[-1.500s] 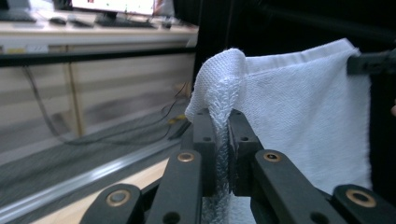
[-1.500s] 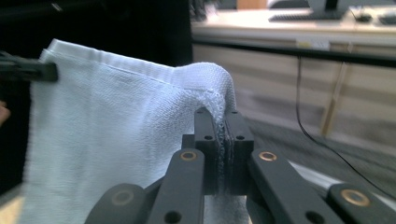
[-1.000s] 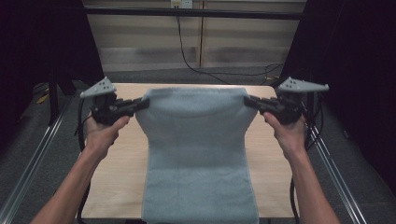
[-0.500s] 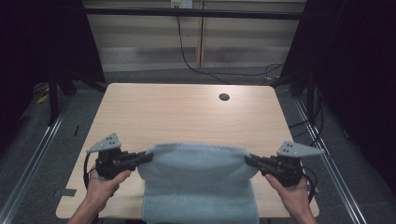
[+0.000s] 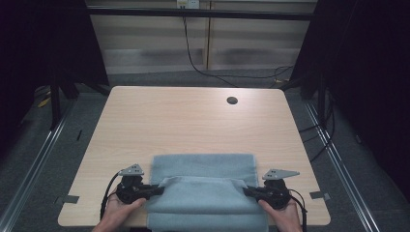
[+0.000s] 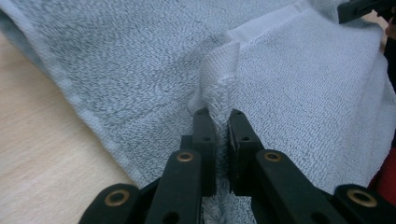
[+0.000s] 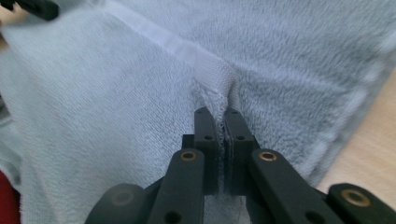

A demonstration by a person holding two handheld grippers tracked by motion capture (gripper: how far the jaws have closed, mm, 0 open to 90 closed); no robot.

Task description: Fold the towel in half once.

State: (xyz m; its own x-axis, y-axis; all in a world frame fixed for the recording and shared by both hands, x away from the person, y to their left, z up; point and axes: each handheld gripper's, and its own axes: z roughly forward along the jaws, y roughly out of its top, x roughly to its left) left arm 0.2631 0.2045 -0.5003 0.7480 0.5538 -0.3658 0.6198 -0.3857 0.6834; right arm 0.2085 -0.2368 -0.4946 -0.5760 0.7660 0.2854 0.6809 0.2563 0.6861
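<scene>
A pale blue towel (image 5: pixel 203 166) lies on the near part of the wooden table (image 5: pixel 193 121), its front layer lifted. The left gripper (image 5: pixel 157 190) pinches the towel's left corner, and the right gripper (image 5: pixel 247 192) pinches its right corner, both low over the table.

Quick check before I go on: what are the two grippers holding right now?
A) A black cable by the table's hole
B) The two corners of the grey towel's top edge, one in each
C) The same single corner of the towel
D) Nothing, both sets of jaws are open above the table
B: the left gripper and the right gripper each have their jaws pinched on a hemmed corner of the grey towel, at opposite sides of it on the table.
</scene>
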